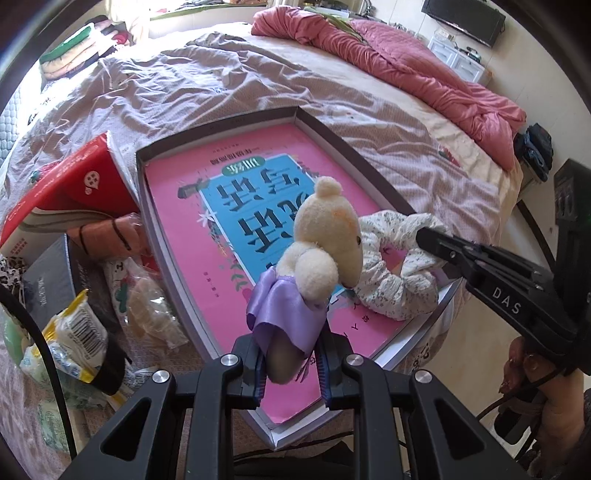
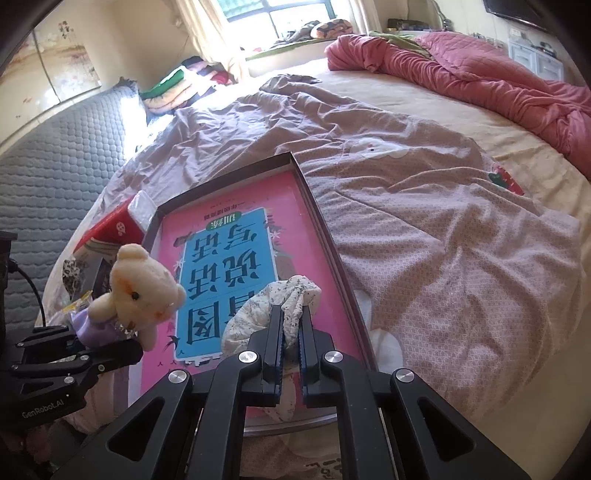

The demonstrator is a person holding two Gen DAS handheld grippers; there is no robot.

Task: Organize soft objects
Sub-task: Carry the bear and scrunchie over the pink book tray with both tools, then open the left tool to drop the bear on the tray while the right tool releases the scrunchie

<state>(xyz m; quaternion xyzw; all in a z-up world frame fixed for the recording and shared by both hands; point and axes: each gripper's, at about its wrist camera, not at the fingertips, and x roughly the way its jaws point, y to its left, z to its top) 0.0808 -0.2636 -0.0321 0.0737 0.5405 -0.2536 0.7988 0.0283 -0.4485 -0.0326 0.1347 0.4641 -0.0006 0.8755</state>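
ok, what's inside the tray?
A pink book covers the tray floor. The scrunchie rests on it, clamped by the right gripper. Anything beneath the book is hidden.

We are in a home bedroom: a wide bed [image 2: 424, 229] with a rumpled mauve sheet fills most of both views, and a pink quilt [image 2: 480, 74] lies bunched along the upper right. At the top of the right wrist view we see a sunlit window [image 2: 280, 18] with a pale curtain [image 2: 207, 33], folded bedding [image 2: 181, 86] stacked below it, and a grey quilted headboard [image 2: 55, 155] at the left. A dark television [image 1: 463, 18] sits in the upper right corner of the left wrist view.
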